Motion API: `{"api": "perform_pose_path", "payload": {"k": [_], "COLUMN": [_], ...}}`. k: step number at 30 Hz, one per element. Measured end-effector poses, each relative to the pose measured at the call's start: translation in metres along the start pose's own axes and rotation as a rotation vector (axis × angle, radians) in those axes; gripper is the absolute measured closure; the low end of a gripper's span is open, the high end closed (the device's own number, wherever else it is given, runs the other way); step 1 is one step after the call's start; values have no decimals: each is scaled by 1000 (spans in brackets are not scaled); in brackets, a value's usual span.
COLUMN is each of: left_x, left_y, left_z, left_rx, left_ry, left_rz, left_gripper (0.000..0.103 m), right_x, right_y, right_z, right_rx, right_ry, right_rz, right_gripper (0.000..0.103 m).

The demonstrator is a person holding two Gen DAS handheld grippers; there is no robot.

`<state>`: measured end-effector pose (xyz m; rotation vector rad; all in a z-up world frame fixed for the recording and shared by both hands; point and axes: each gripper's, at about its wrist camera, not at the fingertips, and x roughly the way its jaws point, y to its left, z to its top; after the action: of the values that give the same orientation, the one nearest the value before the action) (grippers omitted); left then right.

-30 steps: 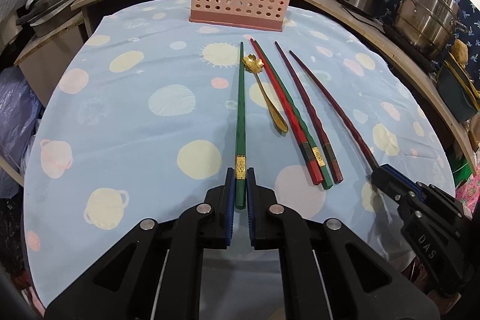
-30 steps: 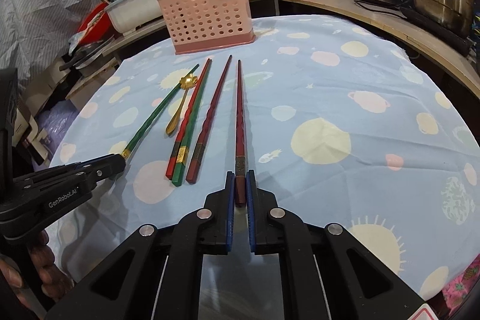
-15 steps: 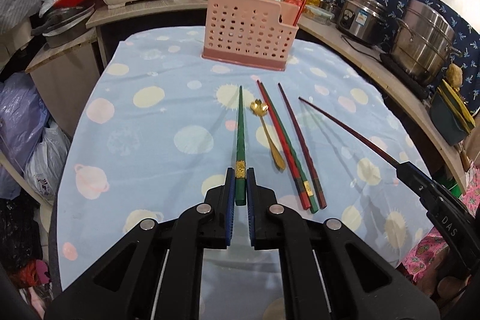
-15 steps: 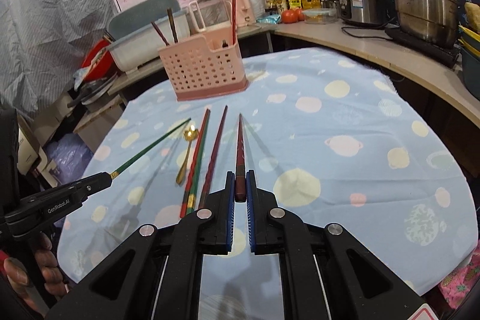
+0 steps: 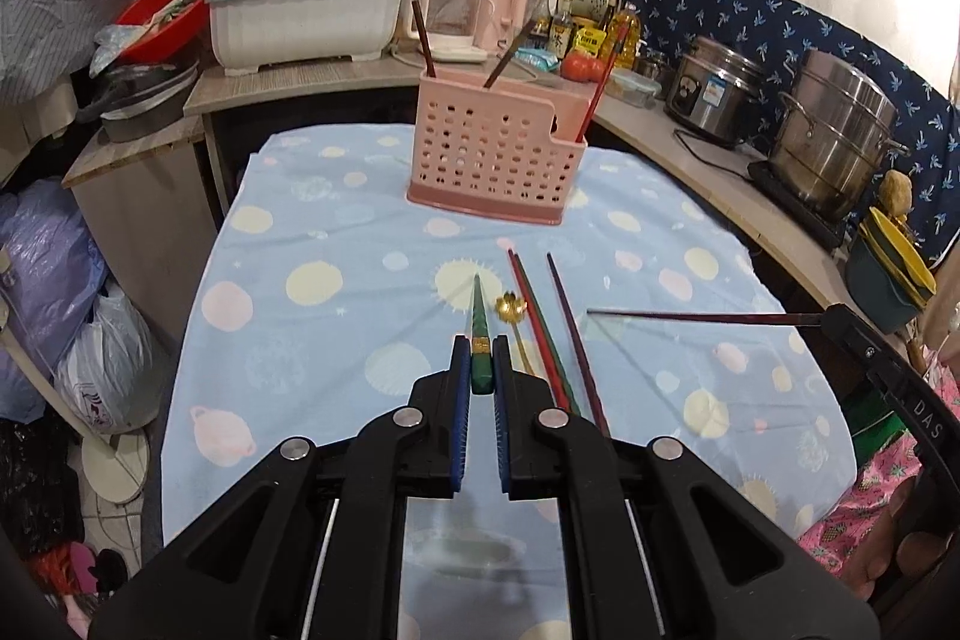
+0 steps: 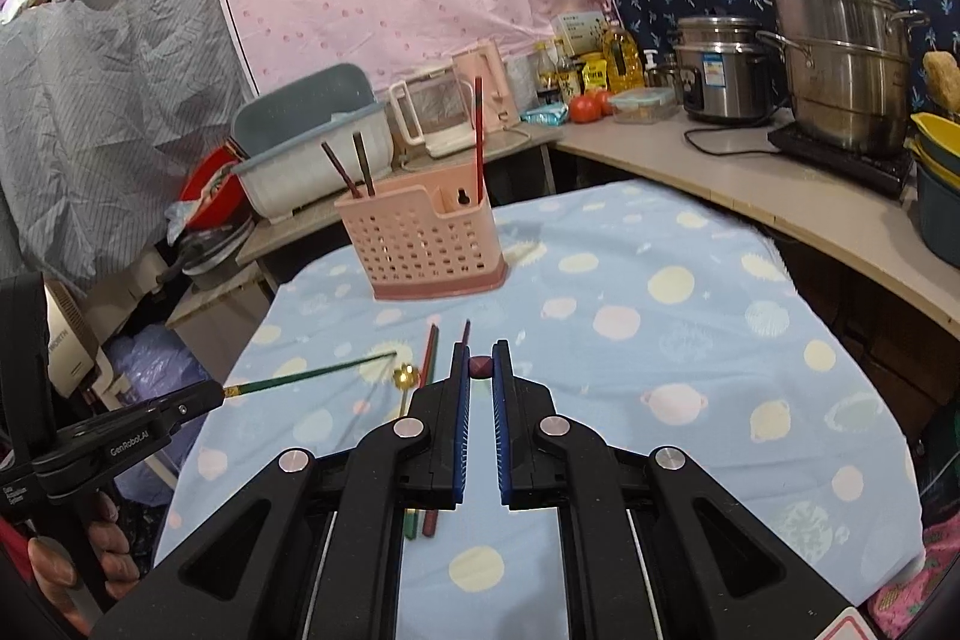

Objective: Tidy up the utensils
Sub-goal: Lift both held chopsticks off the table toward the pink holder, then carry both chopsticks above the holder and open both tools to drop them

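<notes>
My left gripper [image 5: 481, 361] is shut on a green chopstick [image 5: 480, 328] and holds it above the table, pointing forward. It also shows in the right wrist view [image 6: 312, 375]. My right gripper [image 6: 480, 364] is shut on a dark red chopstick [image 6: 480, 367], seen end-on; its length shows in the left wrist view [image 5: 690, 317]. A gold spoon [image 5: 511, 307], a red and a green chopstick [image 5: 534, 316] and a dark red chopstick [image 5: 570, 322] lie on the tablecloth. A pink perforated utensil holder [image 5: 495, 154] stands at the table's far end with three chopsticks in it.
The table has a blue dotted cloth [image 5: 312, 280]. A counter behind and to the right carries a white dish tub [image 5: 300, 22], a kettle [image 5: 447, 13], bottles, a rice cooker [image 5: 711, 91] and a steel steamer pot [image 5: 834, 130]. Bags [image 5: 54, 274] lie on the floor at left.
Both grippers have lifted their chopsticks off the table and risen well above it. The dark red chopstick has swung sideways in the left view. The other utensils stayed put.
</notes>
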<state>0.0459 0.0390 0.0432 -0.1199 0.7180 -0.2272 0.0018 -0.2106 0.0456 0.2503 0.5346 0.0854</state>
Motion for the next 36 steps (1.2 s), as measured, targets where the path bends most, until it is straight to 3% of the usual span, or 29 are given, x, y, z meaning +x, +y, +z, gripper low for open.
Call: {"api": "perform_pose_path", "payload": {"k": [21, 36], "left_x": [-18, -17], "left_y": [-6, -5], "left_z": [73, 184], "left_rx": [19, 35], "left_ry": [-145, -291], "left_rz": [-5, 7], "left_gripper": [96, 96], "right_x": [3, 54], "right_y": [10, 28], "right_z": [64, 161], "right_rx": [-22, -4], "right_ry": [-100, -165], "right_rz": [34, 106], "right_gripper": [96, 96]}}
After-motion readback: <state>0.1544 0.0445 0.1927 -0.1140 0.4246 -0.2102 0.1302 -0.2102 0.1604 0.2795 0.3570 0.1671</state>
